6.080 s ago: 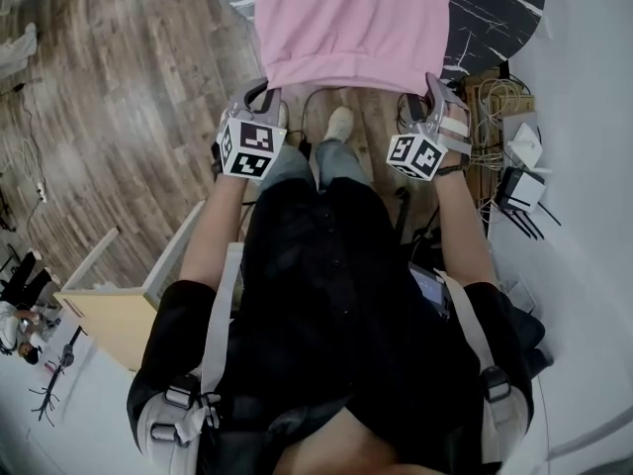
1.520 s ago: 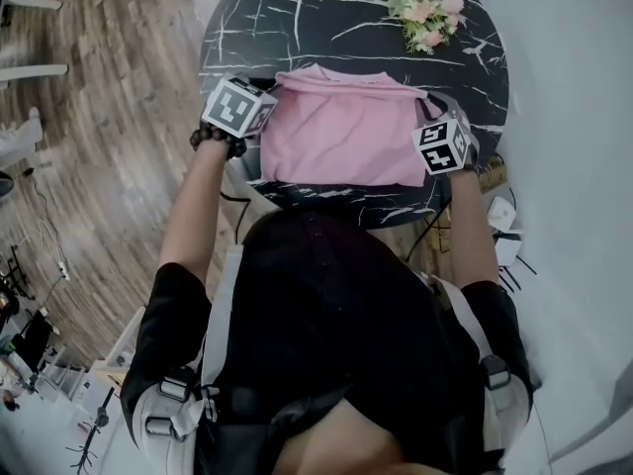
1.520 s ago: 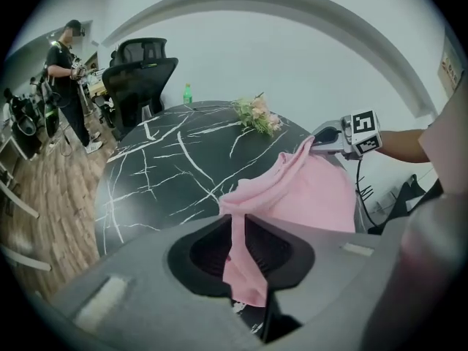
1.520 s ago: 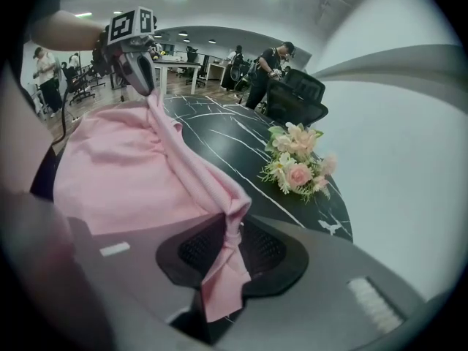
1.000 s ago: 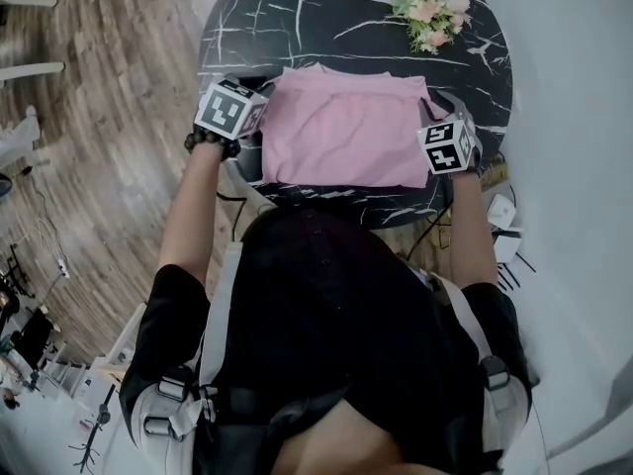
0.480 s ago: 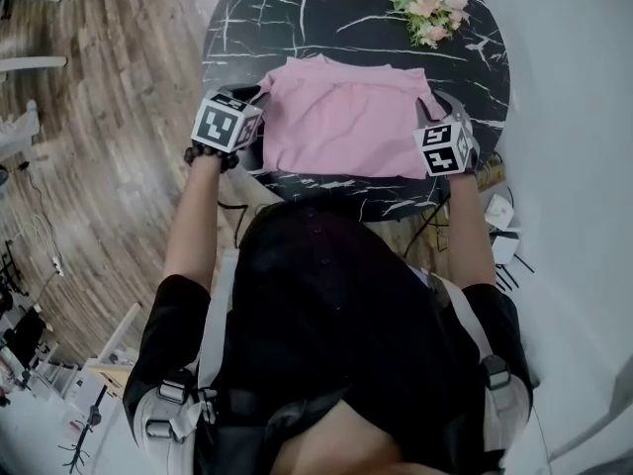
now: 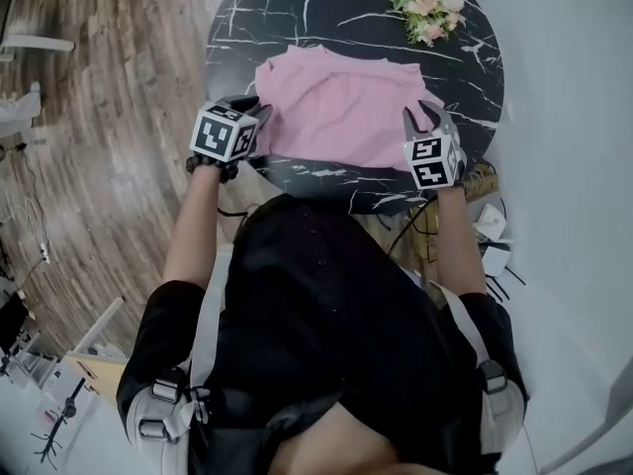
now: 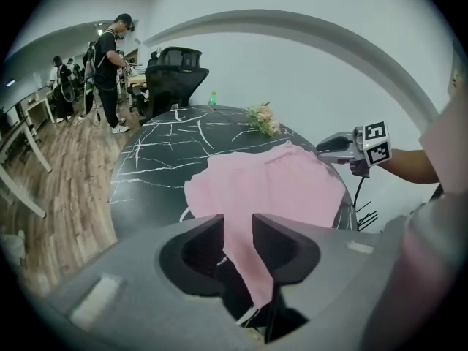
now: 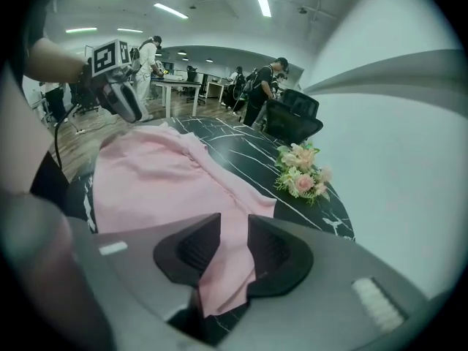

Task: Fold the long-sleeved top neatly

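Observation:
A pink long-sleeved top (image 7: 341,107) lies spread as a rough rectangle on the round black marble table (image 7: 326,8). My left gripper (image 7: 257,112) is at the top's near left corner, by the table's edge. Its jaws are opening, and in the left gripper view (image 8: 238,221) a strip of the pink cloth (image 8: 270,185) lies loosely between them. My right gripper (image 7: 423,117) is at the near right corner. Its jaws are closing a little, and in the right gripper view (image 9: 234,221) they pinch a fold of the top (image 9: 153,174).
A bunch of pink and white flowers (image 7: 427,8) lies at the table's far right. Cables and small boxes (image 7: 485,226) clutter the floor under the right side. Black office chairs (image 8: 175,68) and standing people (image 8: 110,57) are beyond the table.
Six seconds ago the top hung in the air from both grippers; now it lies on the table. Both grippers have since drawn back toward the near edge, dragging the corners with them.

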Motion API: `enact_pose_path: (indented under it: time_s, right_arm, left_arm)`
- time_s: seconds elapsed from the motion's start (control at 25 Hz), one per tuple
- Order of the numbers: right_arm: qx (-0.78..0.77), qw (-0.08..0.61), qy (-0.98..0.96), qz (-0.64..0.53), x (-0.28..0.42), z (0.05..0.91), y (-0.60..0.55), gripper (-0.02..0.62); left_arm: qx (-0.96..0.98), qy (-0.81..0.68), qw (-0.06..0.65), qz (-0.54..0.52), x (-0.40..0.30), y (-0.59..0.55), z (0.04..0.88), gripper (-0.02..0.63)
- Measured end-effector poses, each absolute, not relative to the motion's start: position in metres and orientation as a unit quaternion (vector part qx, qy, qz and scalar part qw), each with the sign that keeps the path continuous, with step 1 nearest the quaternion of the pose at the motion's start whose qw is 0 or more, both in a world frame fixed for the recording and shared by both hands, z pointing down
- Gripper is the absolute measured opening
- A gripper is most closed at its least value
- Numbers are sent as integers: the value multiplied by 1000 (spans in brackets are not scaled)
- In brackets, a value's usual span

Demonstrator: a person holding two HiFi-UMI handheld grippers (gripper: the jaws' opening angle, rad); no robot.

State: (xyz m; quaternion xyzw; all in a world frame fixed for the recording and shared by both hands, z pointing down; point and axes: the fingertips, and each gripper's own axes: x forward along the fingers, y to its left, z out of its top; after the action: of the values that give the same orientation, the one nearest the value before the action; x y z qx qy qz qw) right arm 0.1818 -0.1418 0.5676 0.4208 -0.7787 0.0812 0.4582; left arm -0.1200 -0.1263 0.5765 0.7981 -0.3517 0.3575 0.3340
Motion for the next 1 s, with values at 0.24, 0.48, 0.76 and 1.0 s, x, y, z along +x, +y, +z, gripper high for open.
enact_pose_path:
  time_s: [0.24, 0.48, 0.76, 1.0]
  right_arm:
    - [389, 444, -804, 79, 164, 552, -123, 121]
    - [337, 441, -831, 35, 119, 535, -123, 121]
    - [291, 413, -862, 40, 51, 528, -137, 121]
    - [250, 412, -875, 32, -2, 531, -146, 121]
  left_arm:
    - [772, -394, 352, 354, -130, -79, 579, 130]
    - [751, -422, 383, 332, -136, -43, 589, 141]
    - [748, -435, 399, 303, -135, -28, 600, 166]
    - [747, -416, 412, 314, -131, -19, 623, 178]
